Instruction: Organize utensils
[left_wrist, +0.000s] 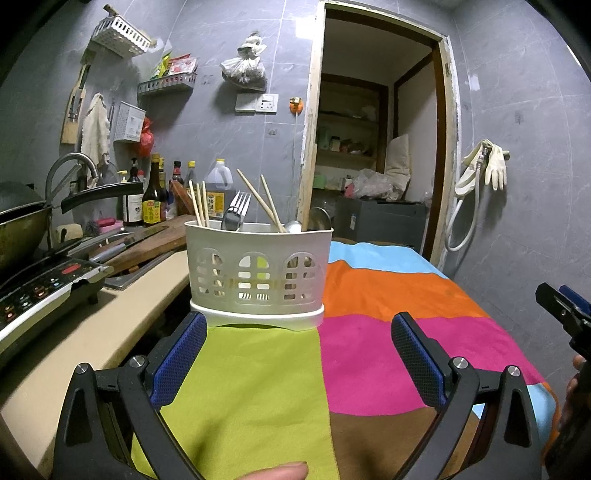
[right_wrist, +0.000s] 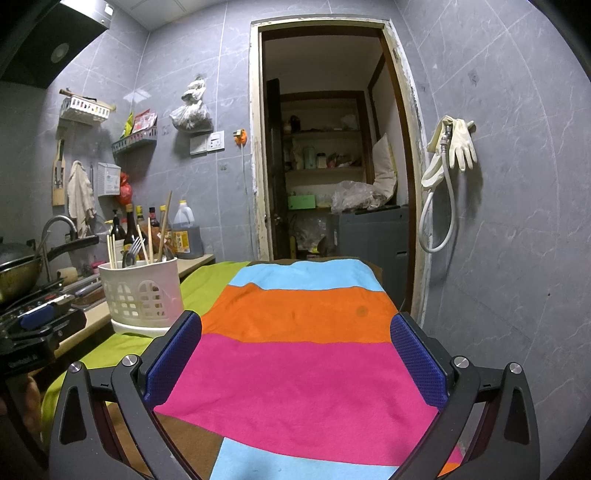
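We hold the left gripper (left_wrist: 298, 343) with its jaws spread wide and nothing between them, low over the green patch of the striped cloth (left_wrist: 388, 332) that covers the table. Just ahead of it, the white utensil holder (left_wrist: 256, 275) stands upright near the table's far left corner, on the green patch beside the counter (left_wrist: 110, 325). Wooden chopsticks (left_wrist: 260, 201) lean in its compartments, with a fork (left_wrist: 238, 210) and a spoon (left_wrist: 293, 226) between them. Our right gripper (right_wrist: 295, 347) is likewise wide apart and holding nothing, hanging over the pink and orange stripes toward the middle of the table, well apart from the holder (right_wrist: 142, 291).
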